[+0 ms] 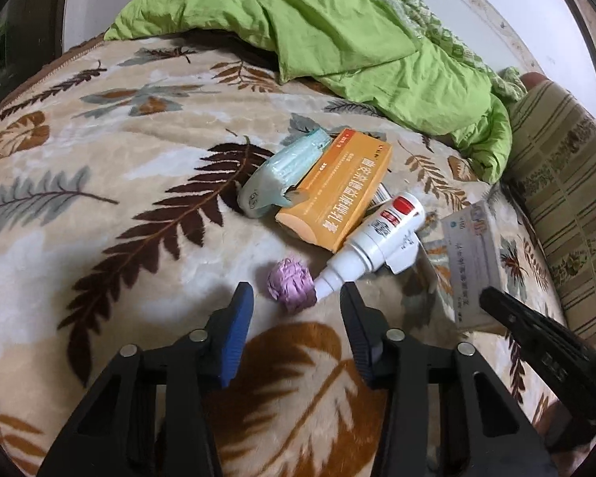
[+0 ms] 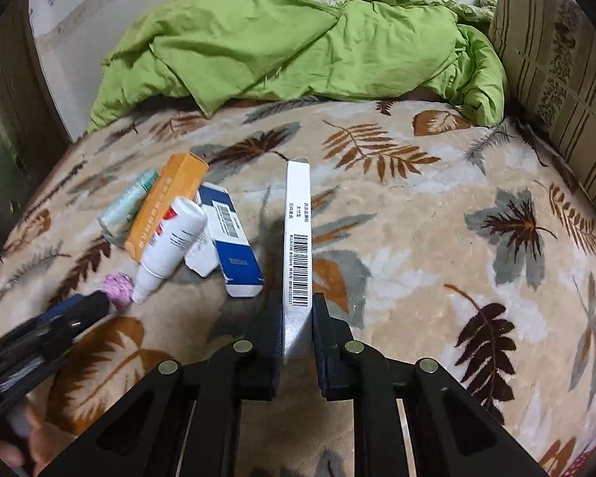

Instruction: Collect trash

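On the leaf-pattern blanket point(image 1: 99, 183) lies a pile of trash: a crumpled purple paper ball point(image 1: 291, 286), a white tube point(image 1: 373, 242), an orange box point(image 1: 337, 187) and a pale blue wrapper point(image 1: 282, 171). My left gripper point(image 1: 296, 298) is open, its fingers on either side of the purple ball, just short of it. My right gripper point(image 2: 296, 314) is shut on a white barcoded box point(image 2: 298, 238), held on edge above the blanket; the box also shows in the left wrist view point(image 1: 473, 258). A blue-and-white box point(image 2: 230, 238) lies beside the tube point(image 2: 171, 238).
A rumpled green quilt point(image 1: 337, 28) lies across the back of the bed. A striped pillow point(image 2: 560, 79) stands at the right. A white wall point(image 2: 67, 8) rises behind the bed. The left gripper point(image 2: 51, 330) shows at the lower left of the right wrist view.
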A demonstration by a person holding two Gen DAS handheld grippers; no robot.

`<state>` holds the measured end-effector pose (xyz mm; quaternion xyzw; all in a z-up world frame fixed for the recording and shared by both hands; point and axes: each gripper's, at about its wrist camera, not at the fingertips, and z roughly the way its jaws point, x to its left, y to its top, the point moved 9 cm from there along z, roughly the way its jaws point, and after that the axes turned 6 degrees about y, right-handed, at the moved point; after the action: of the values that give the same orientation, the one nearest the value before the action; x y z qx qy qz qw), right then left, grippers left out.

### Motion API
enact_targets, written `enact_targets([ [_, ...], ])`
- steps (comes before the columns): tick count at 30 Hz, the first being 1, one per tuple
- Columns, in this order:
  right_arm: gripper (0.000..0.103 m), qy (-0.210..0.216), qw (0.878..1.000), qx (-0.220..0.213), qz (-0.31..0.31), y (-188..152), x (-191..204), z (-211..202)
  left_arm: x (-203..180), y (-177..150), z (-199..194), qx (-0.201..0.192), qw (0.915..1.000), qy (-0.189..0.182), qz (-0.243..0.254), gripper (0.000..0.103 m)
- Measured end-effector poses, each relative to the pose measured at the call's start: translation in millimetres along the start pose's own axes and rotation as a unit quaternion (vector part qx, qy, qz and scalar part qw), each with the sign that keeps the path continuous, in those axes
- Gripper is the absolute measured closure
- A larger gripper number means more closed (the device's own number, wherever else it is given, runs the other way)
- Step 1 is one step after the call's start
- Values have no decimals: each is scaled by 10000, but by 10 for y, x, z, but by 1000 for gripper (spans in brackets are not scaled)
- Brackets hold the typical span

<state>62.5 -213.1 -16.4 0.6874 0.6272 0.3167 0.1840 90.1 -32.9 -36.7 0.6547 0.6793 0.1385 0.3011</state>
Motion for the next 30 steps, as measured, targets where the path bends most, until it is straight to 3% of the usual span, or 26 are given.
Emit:
enact_targets([
  [4, 89, 199, 9998, -42, 3, 14, 70, -5, 54, -8, 166, 197, 9997, 50, -133, 72],
  [10, 89, 369, 9992, -134, -93, 25, 175, -15, 16, 60, 203, 37, 9998, 200, 8, 76],
  [17, 89, 474, 9981, -381, -129, 21, 225, -198, -34, 61, -104, -433, 9982, 306, 273, 76],
  [25, 89, 703, 9965, -420, -142, -291, 312, -507, 28, -68, -417, -525, 9985, 83, 143, 76],
  [30, 89, 902, 9945, -514, 98, -447, 241, -728, 13, -188, -617, -595, 9976, 23, 352, 76],
])
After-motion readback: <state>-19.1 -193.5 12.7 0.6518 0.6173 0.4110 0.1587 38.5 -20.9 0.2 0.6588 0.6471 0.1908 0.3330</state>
